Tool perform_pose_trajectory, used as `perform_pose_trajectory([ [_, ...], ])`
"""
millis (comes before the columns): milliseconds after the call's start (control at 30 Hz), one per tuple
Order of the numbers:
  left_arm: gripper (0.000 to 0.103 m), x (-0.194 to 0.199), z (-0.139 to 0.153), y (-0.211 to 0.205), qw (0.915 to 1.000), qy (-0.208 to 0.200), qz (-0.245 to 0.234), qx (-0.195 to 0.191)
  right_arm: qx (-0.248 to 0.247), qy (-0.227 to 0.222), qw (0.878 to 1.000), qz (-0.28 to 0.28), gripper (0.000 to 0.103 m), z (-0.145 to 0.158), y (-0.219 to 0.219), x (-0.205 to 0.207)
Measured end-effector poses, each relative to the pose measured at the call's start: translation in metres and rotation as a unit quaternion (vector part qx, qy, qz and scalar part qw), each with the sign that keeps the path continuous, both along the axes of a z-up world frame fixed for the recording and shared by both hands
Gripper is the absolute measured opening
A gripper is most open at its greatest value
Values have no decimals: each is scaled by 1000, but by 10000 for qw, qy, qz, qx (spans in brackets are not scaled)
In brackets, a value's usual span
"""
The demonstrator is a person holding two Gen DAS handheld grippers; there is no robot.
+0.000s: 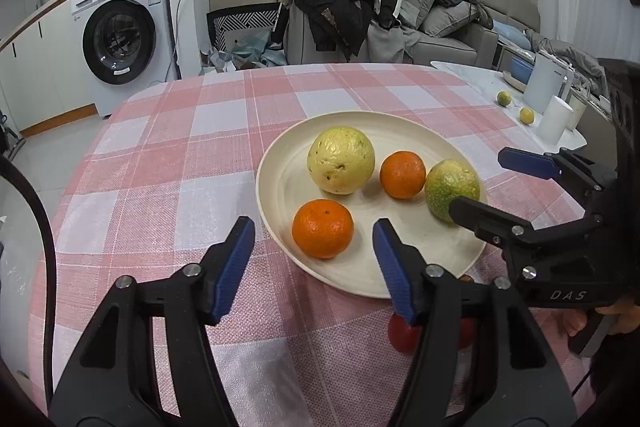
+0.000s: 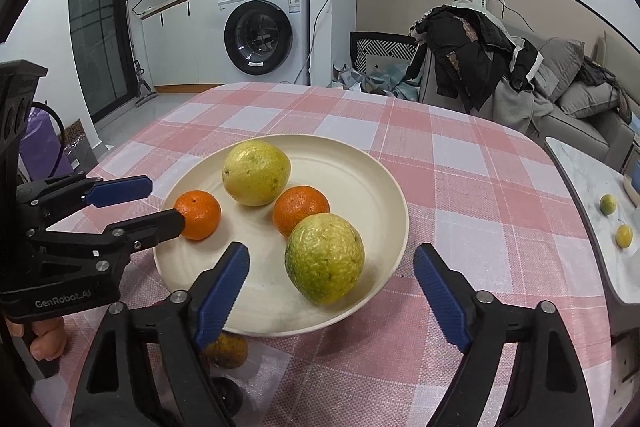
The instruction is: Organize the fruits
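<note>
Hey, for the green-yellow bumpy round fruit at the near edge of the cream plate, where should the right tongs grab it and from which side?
Grip the green-yellow bumpy round fruit across its widest middle, coming from the near side where the open right tongs already flank it. The small orange tangerine crowds its far side, while its left and right flanks look free.

Your plate (image 1: 280,187) looks like matt cream plastic or ceramic, sitting on a woven pink-checked tablecloth (image 1: 168,163) with a coarse, slightly shiny weave. The two mandarins (image 1: 322,228) show glossy, finely pored peel, while the yellow fruit (image 1: 341,159) and the greenish fruit (image 2: 324,258) look dull and wrinkled. Your gripper fingers (image 2: 222,285) carry ribbed blue pads on matt black plastic with bright metal screws.
</note>
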State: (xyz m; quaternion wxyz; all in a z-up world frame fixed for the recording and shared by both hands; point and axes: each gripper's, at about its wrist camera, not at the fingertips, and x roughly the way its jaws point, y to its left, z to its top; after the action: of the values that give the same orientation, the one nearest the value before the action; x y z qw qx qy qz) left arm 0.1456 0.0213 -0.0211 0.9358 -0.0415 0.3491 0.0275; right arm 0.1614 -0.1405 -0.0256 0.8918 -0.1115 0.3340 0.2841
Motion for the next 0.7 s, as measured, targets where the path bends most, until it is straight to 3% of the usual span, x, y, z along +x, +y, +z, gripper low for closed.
perform_pose_trajectory([
  [167, 80, -10, 11, 0, 9998, -186, -14, 36, 47, -44, 10000, -62, 96, 3, 0, 0],
  [500, 86, -28, 24, -1, 9994, -346, -47, 5, 227, -36, 9997, -113, 103, 9, -3, 1],
  [600, 88, -37, 28, -1, 9991, -417, 17, -22, 330, 164, 9992, -129, 103, 12, -5, 3],
  [700, 99, -48, 30, -1, 9988, -494, 2, -37, 511, 198, 9985, -73, 103, 19, -7, 1],
])
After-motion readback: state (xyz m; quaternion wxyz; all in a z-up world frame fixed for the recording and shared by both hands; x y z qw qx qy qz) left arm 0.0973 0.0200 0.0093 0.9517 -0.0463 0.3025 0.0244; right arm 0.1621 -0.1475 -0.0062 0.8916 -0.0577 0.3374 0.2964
